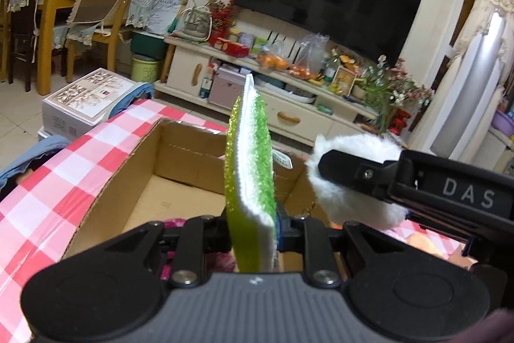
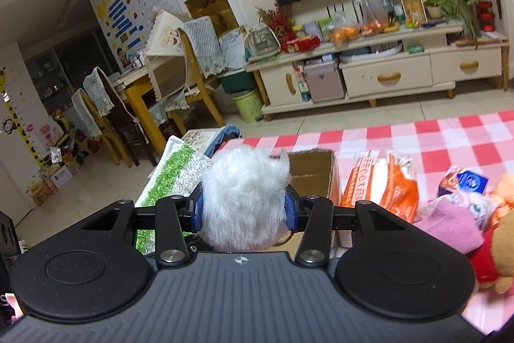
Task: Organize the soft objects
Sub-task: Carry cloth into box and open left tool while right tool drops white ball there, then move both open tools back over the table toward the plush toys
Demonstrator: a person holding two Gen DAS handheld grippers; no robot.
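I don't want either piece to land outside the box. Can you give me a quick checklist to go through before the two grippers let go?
1. Left gripper has a firm hold on the green and white sponge pad: ok, clamped, pad standing on edge.
2. Right gripper has a firm hold on the white fluffy ball: ok, squeezed between blue pads.
3. Pad over the open cardboard box: ok.
4. Ball over the box: cannot tell; it hangs near the right wall.
5. Room in the box: ok, bare floor shows; something pink lies in the near corner.
6. Grippers apart: ok, though close.
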